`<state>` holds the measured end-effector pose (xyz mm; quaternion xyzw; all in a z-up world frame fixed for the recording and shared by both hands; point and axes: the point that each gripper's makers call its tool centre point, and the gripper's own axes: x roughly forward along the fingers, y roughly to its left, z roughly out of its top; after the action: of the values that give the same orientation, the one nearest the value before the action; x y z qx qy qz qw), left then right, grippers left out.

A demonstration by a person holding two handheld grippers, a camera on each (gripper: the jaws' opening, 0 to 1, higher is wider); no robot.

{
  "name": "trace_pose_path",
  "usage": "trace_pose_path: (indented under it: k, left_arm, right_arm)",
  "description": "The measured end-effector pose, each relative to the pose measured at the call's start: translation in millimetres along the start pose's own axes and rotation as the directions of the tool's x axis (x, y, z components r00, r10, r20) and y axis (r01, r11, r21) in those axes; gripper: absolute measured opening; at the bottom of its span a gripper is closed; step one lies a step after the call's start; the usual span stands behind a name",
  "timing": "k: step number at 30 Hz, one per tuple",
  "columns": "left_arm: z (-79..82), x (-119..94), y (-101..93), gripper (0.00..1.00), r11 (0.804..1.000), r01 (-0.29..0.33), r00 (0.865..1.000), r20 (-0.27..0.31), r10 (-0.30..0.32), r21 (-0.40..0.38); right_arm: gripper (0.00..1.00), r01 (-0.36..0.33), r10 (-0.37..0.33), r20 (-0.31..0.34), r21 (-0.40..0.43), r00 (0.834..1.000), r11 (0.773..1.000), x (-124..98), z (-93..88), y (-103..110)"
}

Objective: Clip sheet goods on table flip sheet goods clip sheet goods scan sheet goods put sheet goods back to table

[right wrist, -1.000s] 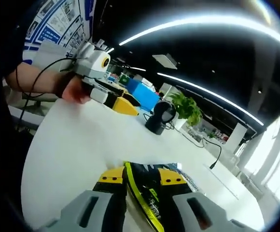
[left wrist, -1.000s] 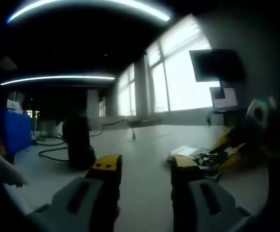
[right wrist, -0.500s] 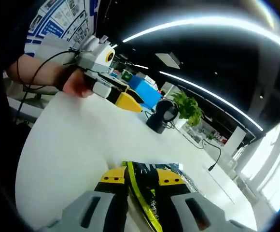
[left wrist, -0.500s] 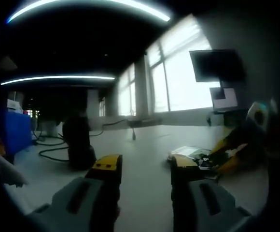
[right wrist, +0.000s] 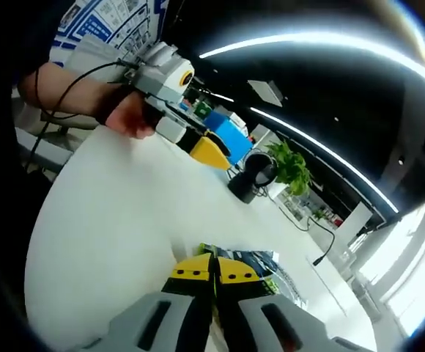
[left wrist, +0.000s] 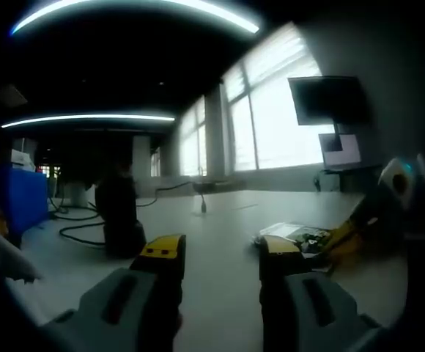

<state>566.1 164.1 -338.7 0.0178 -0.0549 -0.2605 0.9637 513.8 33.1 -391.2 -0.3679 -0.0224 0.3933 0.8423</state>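
Right gripper [right wrist: 214, 270] pinched tight on the sheet goods [right wrist: 250, 262] atop the white table [right wrist: 110, 220]; left gripper [left wrist: 218, 249] wide, holding nothing, above that table.

Both views are taken low over the white tabletop [right wrist: 110, 220], facing one another; each catches the opposite hand-held gripper.

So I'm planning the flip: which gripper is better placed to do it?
The right gripper. Its jaws are pressed together on the edge of the packet lying on the table, while the left gripper is open and empty, off to the side.
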Motion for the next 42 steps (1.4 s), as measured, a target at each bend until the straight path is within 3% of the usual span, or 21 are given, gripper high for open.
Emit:
trace_pose_path:
  k: [2, 12, 22, 29, 35, 37, 42]
  left_arm:
    - [-0.1, 0.1, 0.1, 0.33, 1.0, 0.0, 1.0, -0.001, 0.0, 0.0]
    - [-1.1, 0.3, 1.4, 0.33, 1.0, -0.003, 1.0, -0.004, 0.003, -0.003]
    - [-2.4, 0.6, 2.9, 0.33, 1.0, -0.007, 1.0, -0.009, 0.007, 0.002]
    - [-2.0, 0.7, 3.2, 0.33, 1.0, -0.006, 1.0, -0.007, 0.006, 0.0]
    - [-1.6, 0.8, 3.3, 0.33, 1.0, -0.005, 1.0, -0.004, 0.005, 0.0]
    - [-1.6, 0.8, 3.4, 0.33, 1.0, -0.005, 1.0, -0.004, 0.005, -0.001]
    - [-1.5, 0.8, 3.5, 0.33, 1.0, -0.005, 1.0, -0.004, 0.005, -0.001]
  right_arm:
    - [0.0, 0.005, -0.005, 0.004, -0.035, 1.0, 0.999, -3.6, 0.4, 0.4]
    - [0.0, -0.023, 0.023, 0.047, -0.008, 0.999, 1.0, -30.9, 2.7, 7.8]
    - [0.0, -0.036, 0.037, 0.044, -0.022, 0.998, 0.999, -27.6, -2.5, 18.8]
    - [0.07, -0.014, 0.015, 0.048, -0.029, 0.999, 0.999, -23.3, -0.9, 16.6]
    - [0.06, -0.007, 0.007, 0.046, -0.012, 0.999, 1.0, -15.1, -4.3, 13.8]
    - [0.07, -0.013, 0.011, 0.054, 0.038, 0.998, 0.999, -12.8, -4.6, 12.3]
    - [0.07, -0.013, 0.011, 0.051, 0.038, 0.999, 0.999, -11.4, -5.2, 11.2]
